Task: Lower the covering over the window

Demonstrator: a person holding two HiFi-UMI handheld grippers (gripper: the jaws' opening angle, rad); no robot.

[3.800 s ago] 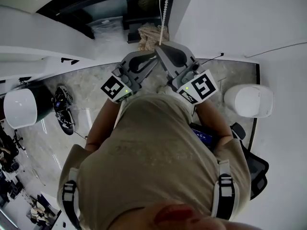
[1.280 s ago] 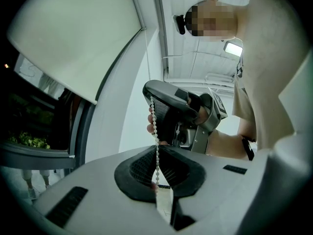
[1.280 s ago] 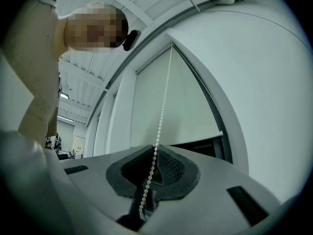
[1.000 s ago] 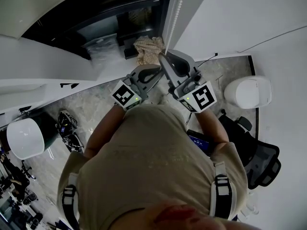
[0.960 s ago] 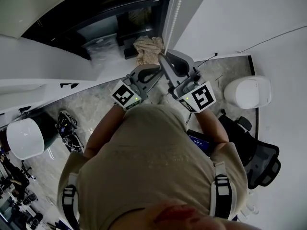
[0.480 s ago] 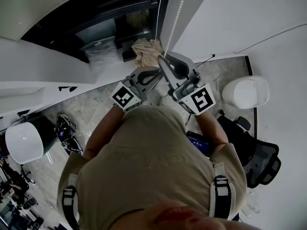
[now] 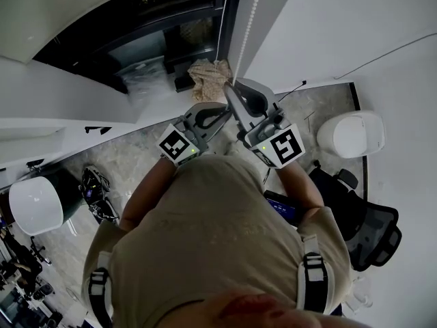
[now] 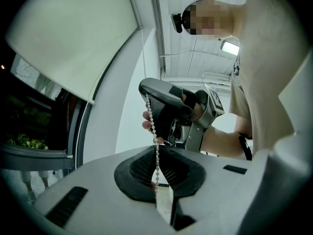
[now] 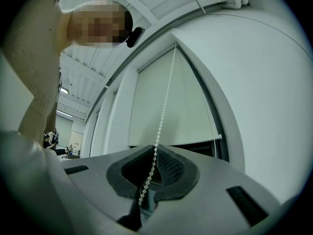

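The bead chain is clenched by both the left gripper and the right gripper; the blind, centre of the right gripper view, is only partly lowered. Should the wrong strand be drawn, the blind would be raised; beads could also be slipped through the pads.

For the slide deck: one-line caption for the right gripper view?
Right gripper shut on the white bead chain, roller blind partly lowered over the dark window beyond.
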